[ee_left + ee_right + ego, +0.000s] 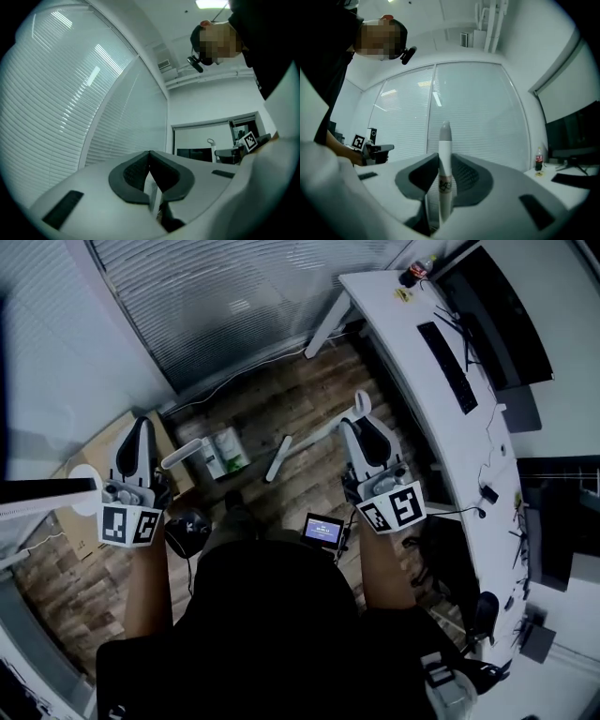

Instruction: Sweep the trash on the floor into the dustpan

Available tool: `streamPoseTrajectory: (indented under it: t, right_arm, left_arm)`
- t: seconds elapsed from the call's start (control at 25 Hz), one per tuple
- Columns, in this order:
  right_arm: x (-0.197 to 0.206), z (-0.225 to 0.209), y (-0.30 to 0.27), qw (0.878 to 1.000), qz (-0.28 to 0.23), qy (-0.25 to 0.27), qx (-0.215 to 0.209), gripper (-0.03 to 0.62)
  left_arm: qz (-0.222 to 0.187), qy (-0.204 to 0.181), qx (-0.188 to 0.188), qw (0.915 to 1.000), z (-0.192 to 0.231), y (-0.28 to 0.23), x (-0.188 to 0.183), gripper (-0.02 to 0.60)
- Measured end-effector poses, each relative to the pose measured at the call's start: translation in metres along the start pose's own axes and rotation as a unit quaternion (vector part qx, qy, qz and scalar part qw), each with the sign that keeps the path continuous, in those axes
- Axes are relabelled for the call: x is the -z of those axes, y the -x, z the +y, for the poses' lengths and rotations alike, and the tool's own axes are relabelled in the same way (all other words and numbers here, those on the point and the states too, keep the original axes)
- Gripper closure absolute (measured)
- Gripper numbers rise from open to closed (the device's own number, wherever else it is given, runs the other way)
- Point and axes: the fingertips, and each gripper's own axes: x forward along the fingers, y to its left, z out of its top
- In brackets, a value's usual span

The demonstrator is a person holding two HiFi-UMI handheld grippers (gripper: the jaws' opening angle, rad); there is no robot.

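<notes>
My right gripper is shut on a white broom handle that stands up between its pads, its grey tip above the jaws. In the head view the broom's thin rod slants down-left to a white broom head on the wood floor. My left gripper is raised at the left, jaws closed, with a thin white strip pinched between the pads. It looks like part of the white dustpan handle beside that gripper. The handle leads to the green and white pan on the floor. I cannot make out any trash.
A long white desk with a keyboard, a monitor and a bottle runs along the right. A cardboard box sits at the left by the wall. Window blinds close off the far side.
</notes>
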Motion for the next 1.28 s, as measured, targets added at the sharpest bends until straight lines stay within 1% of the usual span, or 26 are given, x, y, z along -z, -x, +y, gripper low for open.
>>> streamPoseTrajectory:
  t: [0.12, 0.24, 0.4, 0.6, 0.72, 0.8, 1.0, 1.12, 1.28]
  right_arm:
    - [0.009, -0.001, 0.024, 1.000, 0.000, -0.008, 0.005, 0.500]
    - [0.012, 0.004, 0.053, 1.000, -0.007, -0.020, -0.004, 0.500]
    - [0.009, 0.004, 0.103, 0.999, -0.019, -0.041, -0.005, 0.500]
    - [0.005, 0.012, 0.164, 0.998, -0.034, -0.045, -0.015, 0.500]
    - [0.003, 0.014, 0.192, 0.996, -0.038, -0.071, -0.025, 0.499]
    - [0.001, 0.016, 0.208, 0.996, -0.043, -0.073, -0.031, 0.499]
    - [0.004, 0.026, 0.241, 0.996, -0.037, -0.071, -0.025, 0.499]
    - [0.007, 0.034, 0.258, 0.996, -0.036, -0.073, -0.024, 0.499]
    - [0.020, 0.048, 0.278, 0.996, -0.028, -0.088, -0.015, 0.499]
  left_arm:
    - [0.011, 0.007, -0.002, 0.9999, -0.023, 0.013, 0.006, 0.586]
    - [0.020, -0.002, 0.002, 0.9998, -0.054, 0.031, 0.007, 0.586]
    - [0.036, -0.022, 0.023, 0.9988, -0.114, 0.054, 0.012, 0.586]
    - [0.048, -0.017, 0.023, 0.9984, -0.174, 0.096, 0.021, 0.586]
    - [0.071, -0.034, 0.033, 0.9963, -0.209, 0.119, 0.033, 0.586]
    - [0.086, -0.045, 0.039, 0.9945, -0.229, 0.131, 0.040, 0.586]
    - [0.099, -0.039, 0.038, 0.9935, -0.253, 0.154, 0.039, 0.586]
    - [0.104, -0.042, 0.045, 0.9927, -0.258, 0.163, 0.036, 0.586]
    - [0.112, -0.035, 0.055, 0.9916, -0.260, 0.174, 0.047, 0.586]
